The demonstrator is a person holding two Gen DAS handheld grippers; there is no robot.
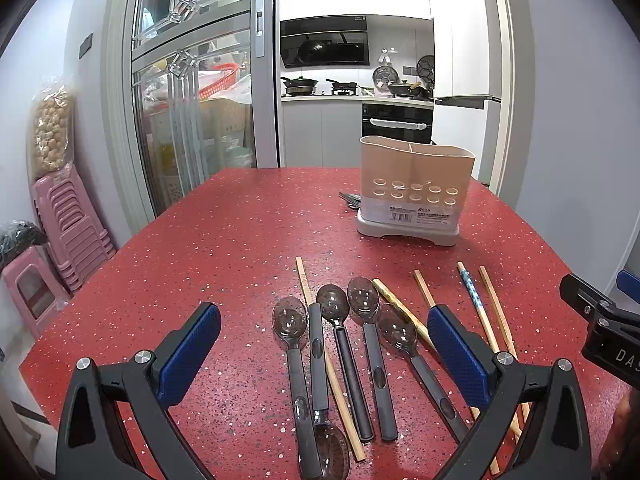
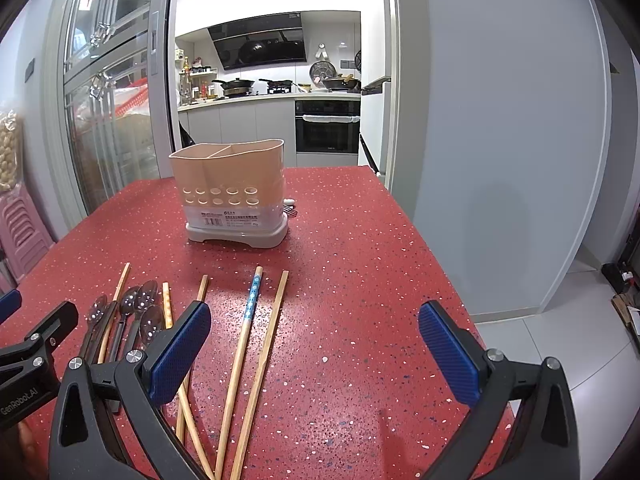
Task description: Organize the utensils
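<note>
Both grippers w/ fingers spread, holding nothing, above red table (image 1: 224, 216).
Left gripper (image 1: 324, 352) over spoons (image 1: 344, 344); right gripper (image 2: 316, 344) near chopsticks (image 2: 256, 344); holder (image 2: 232, 192) stands farther back.

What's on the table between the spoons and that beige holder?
Nothing: in the left wrist view, only bare red table separates the spoons from the holder.
</note>
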